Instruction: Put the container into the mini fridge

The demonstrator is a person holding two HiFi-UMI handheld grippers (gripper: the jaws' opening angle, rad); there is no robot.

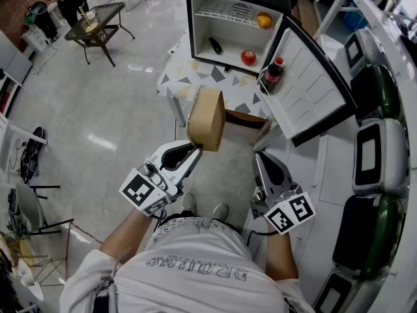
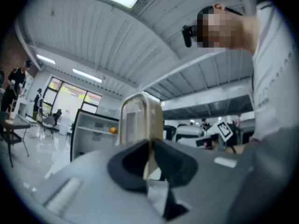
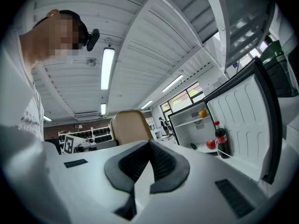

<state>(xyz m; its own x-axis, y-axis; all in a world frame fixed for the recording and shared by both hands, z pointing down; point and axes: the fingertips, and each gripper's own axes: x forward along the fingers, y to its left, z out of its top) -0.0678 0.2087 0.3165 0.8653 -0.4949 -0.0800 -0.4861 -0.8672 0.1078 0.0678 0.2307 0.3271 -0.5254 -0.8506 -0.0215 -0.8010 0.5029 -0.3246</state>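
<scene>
At centre of the head view, item one: the container, tan and lidded, held up in the air and tilted, short of the desk. We cannot make out what is in it from any view.

Item two: the left hand-held gripper, at 6 o'clock of the container. Its jaws are pinched onto the container's lower edge. In the left gripper view a thin rim sits between the two dark pads.

Item three: the right hand-held gripper, at 4 o'clock of the container and apart from it. Its jaws are pressed together with nothing between them.

Item four: the mini fridge, at 12 o'clock of the container, standing on the desk, which has a triangle-patterned top. Its door is swung wide to 2 o'clock.

Contents of the fridge, as we count them:
- upper wire shelf: one orange, at the right end;
- cabinet floor: one dark oblong item to the left, which we cannot identify, and one red fruit to the right, the two apart;
- door rack: one bottle of dark drink with a red cap, upright at the hinge end.
</scene>
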